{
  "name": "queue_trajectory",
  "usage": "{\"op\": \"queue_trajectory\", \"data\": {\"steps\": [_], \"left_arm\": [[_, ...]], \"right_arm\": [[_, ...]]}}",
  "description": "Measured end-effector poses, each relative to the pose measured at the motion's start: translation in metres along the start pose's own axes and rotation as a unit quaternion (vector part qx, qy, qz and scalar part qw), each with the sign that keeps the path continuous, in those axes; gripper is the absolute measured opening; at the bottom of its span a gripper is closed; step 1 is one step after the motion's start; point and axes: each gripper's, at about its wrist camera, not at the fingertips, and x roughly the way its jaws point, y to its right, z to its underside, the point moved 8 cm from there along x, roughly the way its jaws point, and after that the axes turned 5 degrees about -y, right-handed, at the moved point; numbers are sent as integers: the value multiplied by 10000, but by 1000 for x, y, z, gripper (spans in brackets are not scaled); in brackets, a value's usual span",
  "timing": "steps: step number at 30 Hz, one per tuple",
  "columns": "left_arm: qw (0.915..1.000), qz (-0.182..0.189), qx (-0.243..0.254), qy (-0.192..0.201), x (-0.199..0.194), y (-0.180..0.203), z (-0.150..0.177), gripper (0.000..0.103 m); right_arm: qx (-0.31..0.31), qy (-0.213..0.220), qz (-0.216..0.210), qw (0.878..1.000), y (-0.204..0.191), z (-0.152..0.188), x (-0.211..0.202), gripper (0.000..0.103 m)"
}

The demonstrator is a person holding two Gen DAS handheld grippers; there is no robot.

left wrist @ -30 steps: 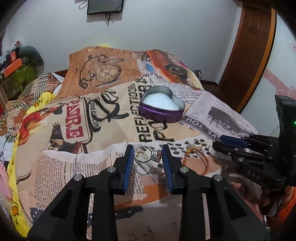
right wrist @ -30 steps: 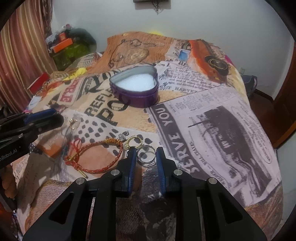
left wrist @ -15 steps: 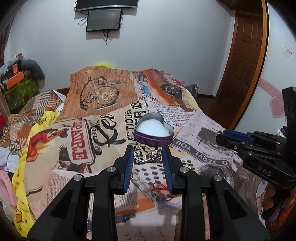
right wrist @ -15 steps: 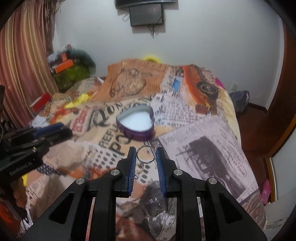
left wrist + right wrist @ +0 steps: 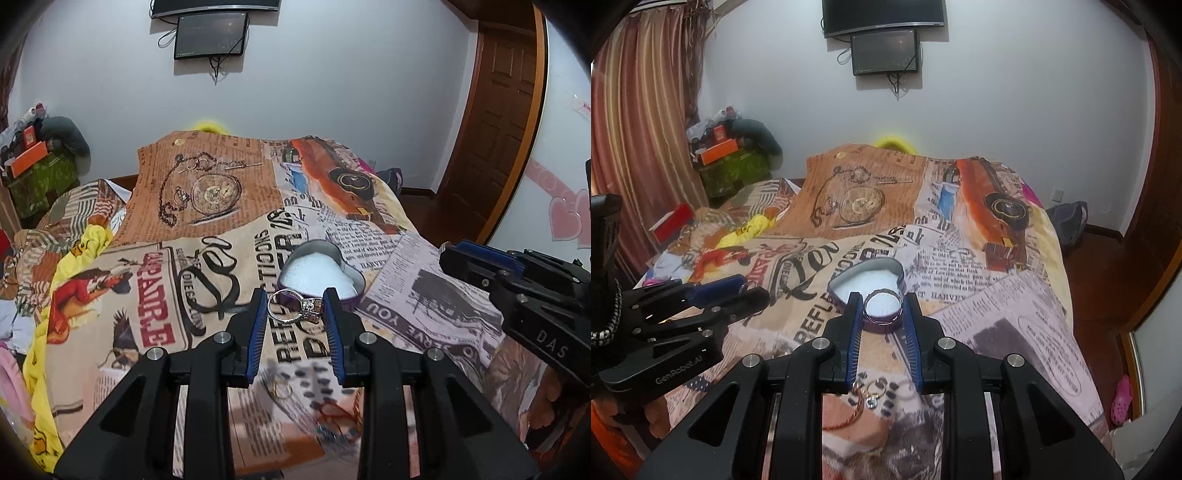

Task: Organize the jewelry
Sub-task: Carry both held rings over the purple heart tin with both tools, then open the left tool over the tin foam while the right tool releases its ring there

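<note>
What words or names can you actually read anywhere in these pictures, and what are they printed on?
"DAS": right gripper body.
"GenRobot.AI": left gripper body.
"SERVE YOU", upside down from the left wrist: bedspread.
"HARVEY": bedspread newsprint, right wrist view.
"REFLE...", partly hidden behind the heart-shaped tin: bedspread.
Red block letters on the bedspread: mirrored or upside down, unsure.
Fine newsprint columns: too small.
Wall screens: nothing legible.

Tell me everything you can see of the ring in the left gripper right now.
The silver-coloured ring with a sparkly stone cluster is pinched between the blue-padded fingers of the left gripper, lifted clear of the bedspread. Its thin metal band lies tilted, touching the left pad; the chunky stone setting presses the right pad. It appears in front of the purple heart-shaped tin.
</note>
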Motion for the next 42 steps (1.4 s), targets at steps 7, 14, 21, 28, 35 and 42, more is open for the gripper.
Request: {"op": "queue_trajectory", "data": {"steps": [7, 14, 21, 28, 35, 42], "left_arm": [[10000, -2, 80, 6, 19, -1, -18, 30], [9994, 155, 9, -306, 53, -5, -22, 30], [9982, 255, 80, -531, 80, -3, -28, 30], [9970, 390, 223, -631, 95, -3, -34, 30], [9952, 515, 257, -792, 107, -3, -33, 30], [9938, 473, 224, -978, 121, -3, -28, 30]], "right_arm": [[-24, -71, -8, 10000, 7, -5, 28, 20], [-32, -458, -66, 9989, 14, 3, 66, 20], [-51, -708, -311, 9970, 16, 6, 88, 20], [-219, -840, -415, 9954, 10, 11, 103, 20], [-324, -943, -510, 9937, 5, 15, 112, 20], [-373, -1033, -546, 9924, 2, 15, 120, 20]]}}
